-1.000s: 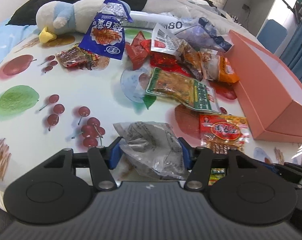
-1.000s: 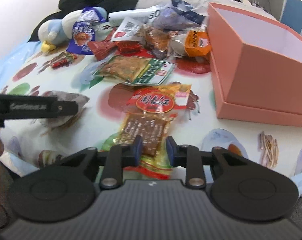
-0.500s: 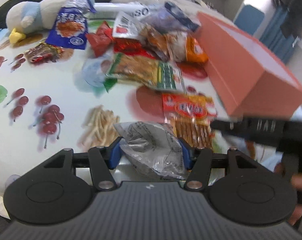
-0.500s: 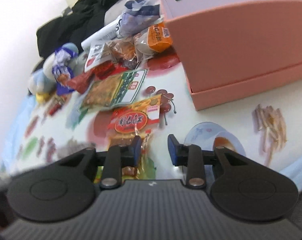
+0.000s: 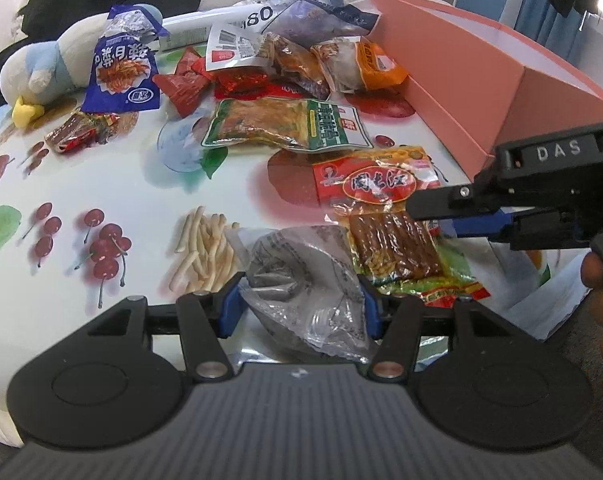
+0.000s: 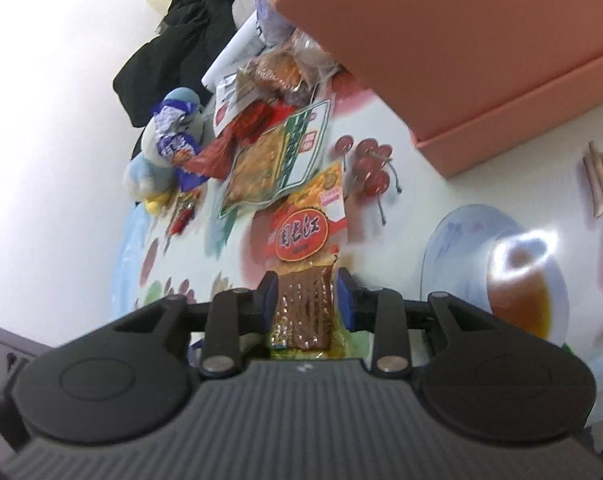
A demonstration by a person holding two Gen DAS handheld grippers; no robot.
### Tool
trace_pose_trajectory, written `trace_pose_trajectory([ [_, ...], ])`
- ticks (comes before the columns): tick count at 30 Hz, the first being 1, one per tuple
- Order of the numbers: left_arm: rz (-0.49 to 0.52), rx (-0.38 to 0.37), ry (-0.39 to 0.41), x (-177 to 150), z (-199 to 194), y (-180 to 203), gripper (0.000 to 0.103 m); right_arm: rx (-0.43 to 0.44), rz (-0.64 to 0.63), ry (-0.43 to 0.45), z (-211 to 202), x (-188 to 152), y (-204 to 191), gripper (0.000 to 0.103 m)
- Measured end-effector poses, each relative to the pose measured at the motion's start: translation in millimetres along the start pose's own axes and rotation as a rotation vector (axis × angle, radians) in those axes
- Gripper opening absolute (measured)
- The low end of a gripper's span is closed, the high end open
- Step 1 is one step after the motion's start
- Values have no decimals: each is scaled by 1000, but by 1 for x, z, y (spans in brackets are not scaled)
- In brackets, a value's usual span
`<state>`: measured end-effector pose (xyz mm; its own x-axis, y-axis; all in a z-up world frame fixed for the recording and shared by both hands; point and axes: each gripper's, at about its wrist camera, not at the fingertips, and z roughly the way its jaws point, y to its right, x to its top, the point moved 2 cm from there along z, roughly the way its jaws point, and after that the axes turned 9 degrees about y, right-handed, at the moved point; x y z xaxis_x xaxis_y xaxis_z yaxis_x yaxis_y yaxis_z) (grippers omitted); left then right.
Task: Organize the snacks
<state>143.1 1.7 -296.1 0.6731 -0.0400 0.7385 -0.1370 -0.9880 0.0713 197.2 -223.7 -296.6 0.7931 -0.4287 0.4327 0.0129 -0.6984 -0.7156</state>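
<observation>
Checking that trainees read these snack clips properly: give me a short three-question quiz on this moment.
1. True or false: the left hand-held gripper is clamped on a crumpled silvery bag.
2. Which lies between the right hand-held gripper fingers? A orange pack; B red-and-yellow packet; C green-labelled pack.
3. Fill in: the blue packet leans on a ___ toy.
Key: 1 true; 2 B; 3 plush.

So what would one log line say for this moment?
left gripper: holds clear wrapper | right gripper: straddles red snack pack | pink box: beside
</observation>
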Motion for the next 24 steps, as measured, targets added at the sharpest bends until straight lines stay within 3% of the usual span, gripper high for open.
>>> trace_pose_trajectory([
  [5,-3,-5,-3,1,1,-1,62,10,-32,-18,-2,-2,-6,35],
  [9,-18,-17,-5,2,1,-3,62,-60,-125,-8,-1,-4,-12,7],
  [18,-186,-37,1,22,-12,-26,61,-105,-247,34,-23,-7,-35,3],
  [24,-194,-6,52,52,-43,-24,61,-138,-344,89,-47,1,-68,3],
])
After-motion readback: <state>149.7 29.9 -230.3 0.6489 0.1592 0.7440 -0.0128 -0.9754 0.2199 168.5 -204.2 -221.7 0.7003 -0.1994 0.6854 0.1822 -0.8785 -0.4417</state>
